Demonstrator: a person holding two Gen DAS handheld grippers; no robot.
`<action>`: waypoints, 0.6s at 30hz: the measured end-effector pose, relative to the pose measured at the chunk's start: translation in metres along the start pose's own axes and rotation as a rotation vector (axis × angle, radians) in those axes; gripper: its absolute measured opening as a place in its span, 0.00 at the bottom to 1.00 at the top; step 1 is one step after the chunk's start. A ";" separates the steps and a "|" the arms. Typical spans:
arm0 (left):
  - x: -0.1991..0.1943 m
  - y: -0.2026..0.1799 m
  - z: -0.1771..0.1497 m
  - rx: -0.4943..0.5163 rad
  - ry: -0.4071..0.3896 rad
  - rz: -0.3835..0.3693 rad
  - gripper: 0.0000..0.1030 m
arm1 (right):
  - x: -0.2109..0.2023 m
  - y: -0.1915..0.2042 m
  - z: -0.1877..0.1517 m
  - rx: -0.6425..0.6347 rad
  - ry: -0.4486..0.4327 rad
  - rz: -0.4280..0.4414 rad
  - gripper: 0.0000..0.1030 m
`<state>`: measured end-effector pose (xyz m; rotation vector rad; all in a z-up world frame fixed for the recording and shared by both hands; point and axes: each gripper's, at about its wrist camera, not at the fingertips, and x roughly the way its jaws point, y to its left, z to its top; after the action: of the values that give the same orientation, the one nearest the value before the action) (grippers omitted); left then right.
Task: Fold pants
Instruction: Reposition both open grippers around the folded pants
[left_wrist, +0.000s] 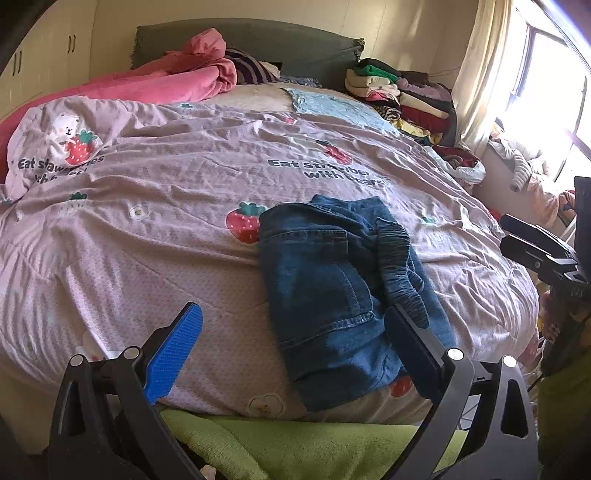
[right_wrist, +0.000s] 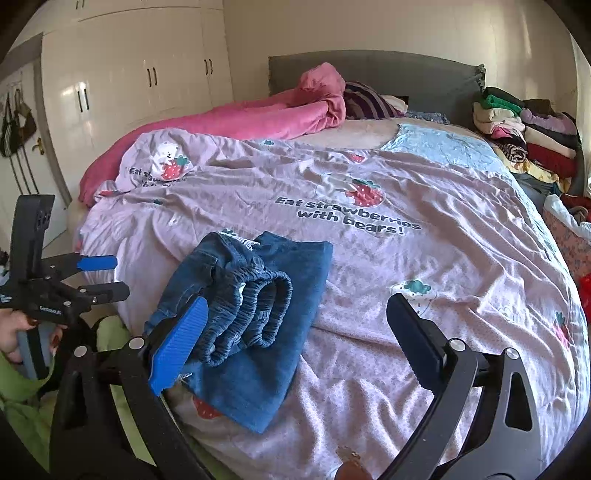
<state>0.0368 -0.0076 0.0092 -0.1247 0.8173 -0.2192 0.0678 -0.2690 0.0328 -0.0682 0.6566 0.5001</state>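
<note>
Small blue denim pants (left_wrist: 325, 280) lie folded in a compact bundle on the lilac strawberry duvet (left_wrist: 166, 221), near the bed's front edge. Their dark elastic waistband (right_wrist: 251, 314) is bunched on top. My left gripper (left_wrist: 295, 347) hovers open just short of the bundle's near end, with its black finger (left_wrist: 413, 350) beside the waistband. In the right wrist view the pants (right_wrist: 266, 369) lie to the left. My right gripper (right_wrist: 299, 343) is open, and its blue finger (right_wrist: 177, 350) is close against the waistband. Neither gripper holds anything. The left gripper (right_wrist: 99, 277) also shows at the left, held by a hand.
A pink blanket (left_wrist: 177, 77) is heaped by the grey headboard (right_wrist: 388, 70). Stacked folded clothes (right_wrist: 528, 136) fill the bed's far right corner. White wardrobes (right_wrist: 129, 74) stand on the left and a bright window (left_wrist: 546, 85) on the right. A green sleeve (left_wrist: 295, 450) lies below the grippers.
</note>
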 end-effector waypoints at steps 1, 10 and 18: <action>-0.001 0.001 0.000 -0.004 -0.001 0.001 0.96 | 0.000 0.001 -0.001 -0.001 0.002 0.001 0.89; -0.008 0.029 0.000 -0.071 -0.021 0.025 0.96 | 0.012 0.010 -0.009 -0.004 0.046 0.027 0.89; 0.002 0.047 -0.003 -0.129 -0.002 0.026 0.96 | 0.030 0.010 -0.024 0.031 0.105 0.047 0.89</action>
<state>0.0430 0.0374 -0.0034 -0.2349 0.8305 -0.1416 0.0697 -0.2532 -0.0032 -0.0503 0.7702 0.5337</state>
